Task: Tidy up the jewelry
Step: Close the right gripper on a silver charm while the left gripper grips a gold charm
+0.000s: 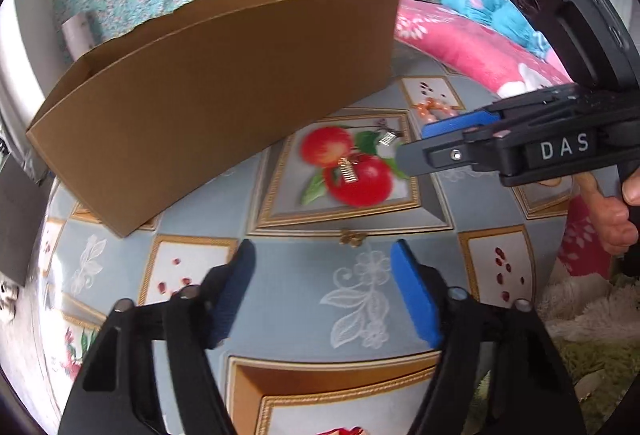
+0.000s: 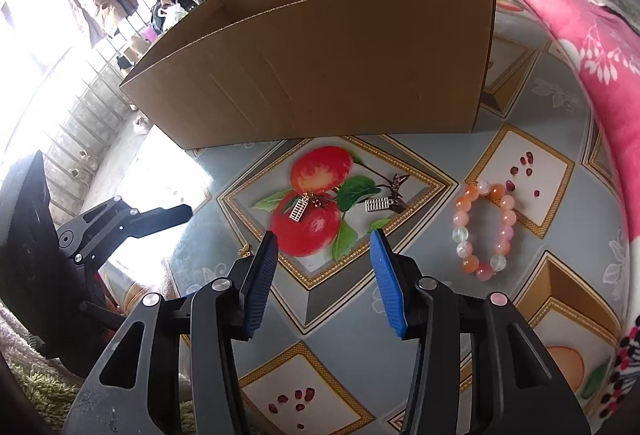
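Jaws wide on right gripper and left gripper, both empty. Small gold piece, possibly an earring, too tiny to tell. Two abacus charms on tablecloth; one bead bracelet; one cardboard box, interior hidden.

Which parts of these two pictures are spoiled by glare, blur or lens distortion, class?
Right wrist view: daylight from the window washes out the left side; the cardboard box and bead bracelet stay sharp. Left wrist view: evenly lit with no glare, yet the box and table print look slightly smeared. Both views: the fisheye bends the box's straight edges into curves.
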`<state>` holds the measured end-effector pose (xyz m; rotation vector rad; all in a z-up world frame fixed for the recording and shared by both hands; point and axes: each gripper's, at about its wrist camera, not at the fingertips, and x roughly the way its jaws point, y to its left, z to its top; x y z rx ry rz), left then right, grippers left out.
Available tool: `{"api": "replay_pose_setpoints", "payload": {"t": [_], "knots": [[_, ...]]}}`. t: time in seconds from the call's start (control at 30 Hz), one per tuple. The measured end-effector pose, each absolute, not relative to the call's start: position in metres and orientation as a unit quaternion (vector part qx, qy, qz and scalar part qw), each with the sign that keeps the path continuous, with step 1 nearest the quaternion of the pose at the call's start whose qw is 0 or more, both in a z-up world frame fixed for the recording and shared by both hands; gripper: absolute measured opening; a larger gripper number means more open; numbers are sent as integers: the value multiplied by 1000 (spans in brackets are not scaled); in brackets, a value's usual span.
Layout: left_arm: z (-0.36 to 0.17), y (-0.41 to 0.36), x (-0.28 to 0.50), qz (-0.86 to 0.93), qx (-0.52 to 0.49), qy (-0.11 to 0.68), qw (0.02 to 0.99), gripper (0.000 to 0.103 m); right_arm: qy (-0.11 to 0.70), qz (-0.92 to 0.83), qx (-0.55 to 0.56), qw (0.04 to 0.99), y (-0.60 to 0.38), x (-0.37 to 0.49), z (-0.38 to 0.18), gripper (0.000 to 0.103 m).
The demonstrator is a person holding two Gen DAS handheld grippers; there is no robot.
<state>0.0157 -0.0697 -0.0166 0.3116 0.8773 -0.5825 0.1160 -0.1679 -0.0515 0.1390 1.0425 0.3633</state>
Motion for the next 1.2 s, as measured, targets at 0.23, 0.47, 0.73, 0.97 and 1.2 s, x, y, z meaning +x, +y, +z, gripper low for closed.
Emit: {"api": "replay_pose_setpoints", "payload": {"t": [0.23,0.47,0.73,0.97,1.2], "knots": [[-21,-81,23,-299,157,425,840,29,495,170,75,849,-174,113,-54,45],[-27,-88,25,-301,170,431,834,22,496,168,82,848,-182,110,-54,45],[-27,-89,26,-300,172,427,835,21,492,168,87,850,-187,106,-51,45],[-27,-89,25,-308,171,423,835,14,491,168,87,850,-188,105,-49,45],[-28,-89,24,-306,171,418,838,8,489,167,82,852,-185,104,-44,45]]}}
